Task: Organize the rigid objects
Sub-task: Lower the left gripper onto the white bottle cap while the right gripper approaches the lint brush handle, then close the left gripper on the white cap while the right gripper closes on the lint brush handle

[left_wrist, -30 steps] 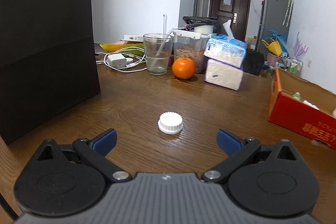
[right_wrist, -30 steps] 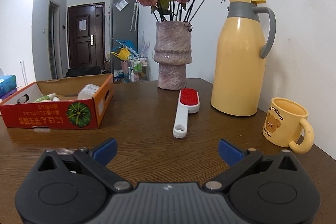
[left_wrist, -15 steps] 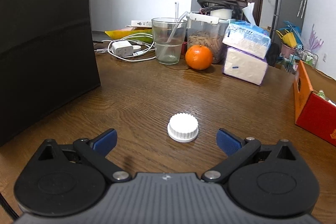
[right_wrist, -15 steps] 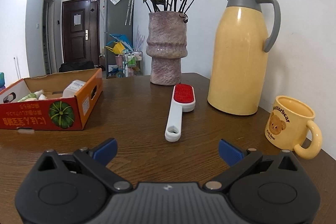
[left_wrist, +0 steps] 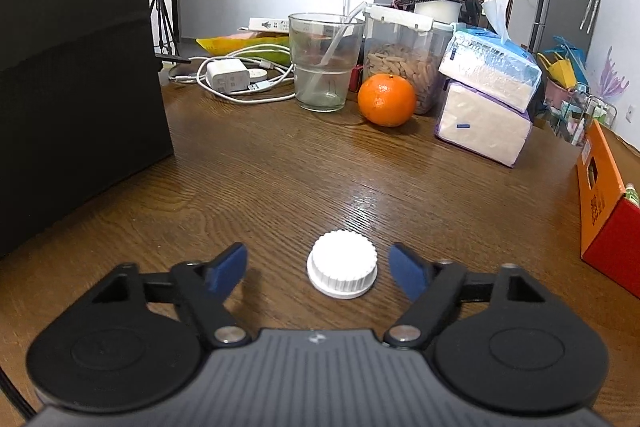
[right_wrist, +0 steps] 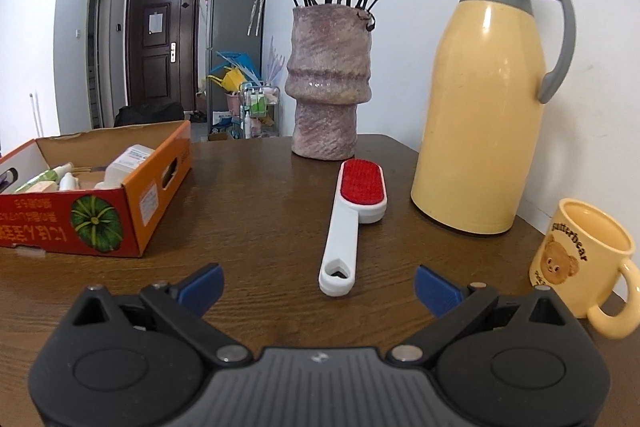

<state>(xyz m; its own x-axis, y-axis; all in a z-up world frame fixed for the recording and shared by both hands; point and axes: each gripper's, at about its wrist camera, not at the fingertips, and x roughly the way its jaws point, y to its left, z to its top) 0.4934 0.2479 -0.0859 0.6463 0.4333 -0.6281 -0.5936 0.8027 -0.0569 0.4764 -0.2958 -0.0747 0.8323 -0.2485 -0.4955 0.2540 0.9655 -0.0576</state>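
A ribbed white cap (left_wrist: 342, 275) sits between the left gripper (left_wrist: 318, 271)'s parted fingers (untouched); the orange box (right_wrist: 132, 195) holds bottles; the right gripper (right_wrist: 318, 287)'s fingers are spread too.

Left wrist view: a white ribbed plastic cap (left_wrist: 342, 275) lies on the brown wooden table (left_wrist: 280, 179) between the fingers of the left gripper (left_wrist: 318, 269), touching neither. Behind it stand a clear glass tumbler (left_wrist: 322, 61) and, just to its right, a round orange fruit (left_wrist: 386, 99). A tall black box (left_wrist: 80, 67) occupies the table's left side.

Right wrist view: a white-handled red lint brush (right_wrist: 348, 227) lies ahead of the right gripper (right_wrist: 318, 287). A mauve stone vase (right_wrist: 328, 87) stands behind the brush, a yellow plastic thermos jug (right_wrist: 480, 115) to its right, and an orange-red cardboard box (right_wrist: 100, 219) to its left. A yellow ceramic bear mug (right_wrist: 584, 259) stands in front of the jug, near the table's right edge.
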